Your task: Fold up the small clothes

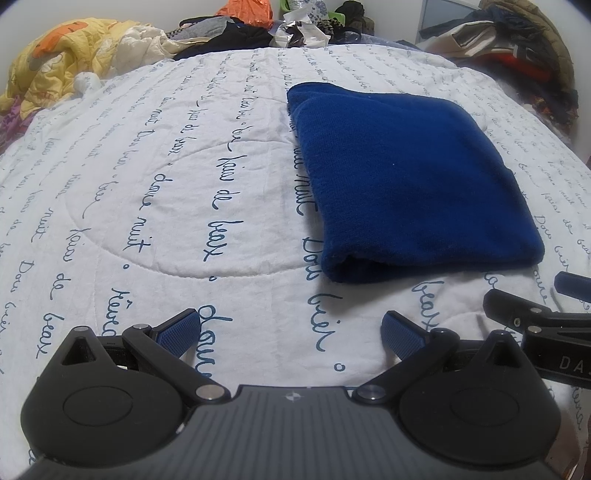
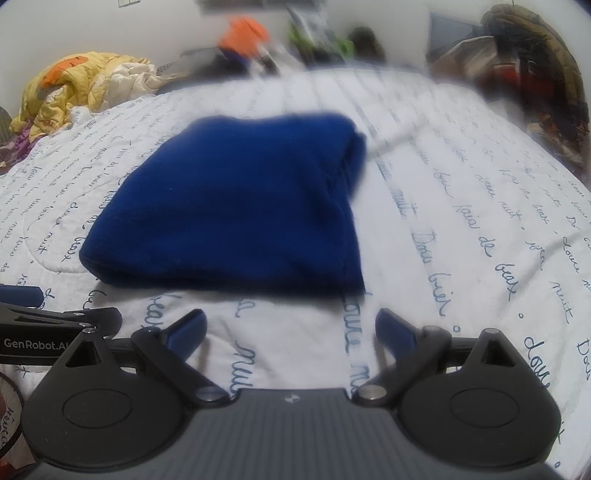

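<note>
A dark blue garment (image 1: 410, 181) lies folded into a thick rectangle on the white quilt (image 1: 155, 192) printed with blue script. My left gripper (image 1: 290, 328) hovers open just short of the garment's near left corner, with nothing between its blue pads. In the right wrist view the same blue garment (image 2: 236, 206) sits ahead and a little left, blurred. My right gripper (image 2: 290, 328) is open and holds nothing, just before the garment's near edge. The right gripper (image 1: 535, 314) shows at the right edge of the left wrist view, and the left gripper (image 2: 55, 321) at the left edge of the right wrist view.
A yellow and orange blanket (image 1: 55, 70) is heaped at the far left. Dark clothes and an orange bag (image 1: 243, 14) pile up along the far edge by the wall. More clothes and a brown coat (image 1: 528, 48) are stacked at the far right.
</note>
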